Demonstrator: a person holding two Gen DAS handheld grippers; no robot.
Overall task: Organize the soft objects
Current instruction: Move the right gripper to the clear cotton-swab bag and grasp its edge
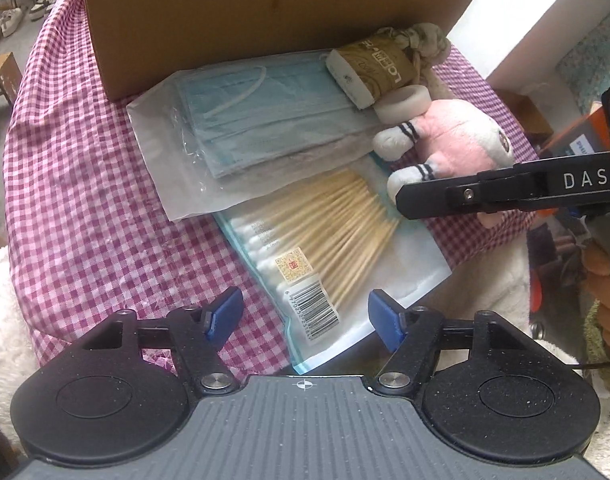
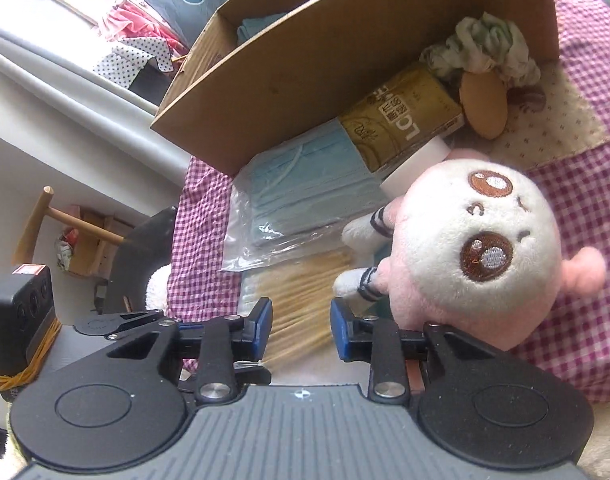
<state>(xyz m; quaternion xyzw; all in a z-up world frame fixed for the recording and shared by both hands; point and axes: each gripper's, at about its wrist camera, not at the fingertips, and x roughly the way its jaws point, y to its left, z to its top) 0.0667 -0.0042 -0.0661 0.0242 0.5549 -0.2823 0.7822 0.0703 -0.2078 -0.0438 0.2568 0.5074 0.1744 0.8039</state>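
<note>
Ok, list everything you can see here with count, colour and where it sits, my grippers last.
cardboard box: one, brown, back of the table.
face mask pack: one, blue in clear bag, in front of the box.
cotton swab bag: one, tan sticks, partly under the mask pack.
tissue pack: one, gold-brown, on the mask pack's far end.
plush toy: one, pink and white, right of the swab bag.
crumpled cloth: one, greenish white, against the box.
tablecloth: one, pink gingham.
left gripper: open, over the swab bag.
right gripper: open, beside the plush toy.

pink plush toy (image 2: 457, 248), magenta gingham tablecloth (image 1: 77, 152)
</note>
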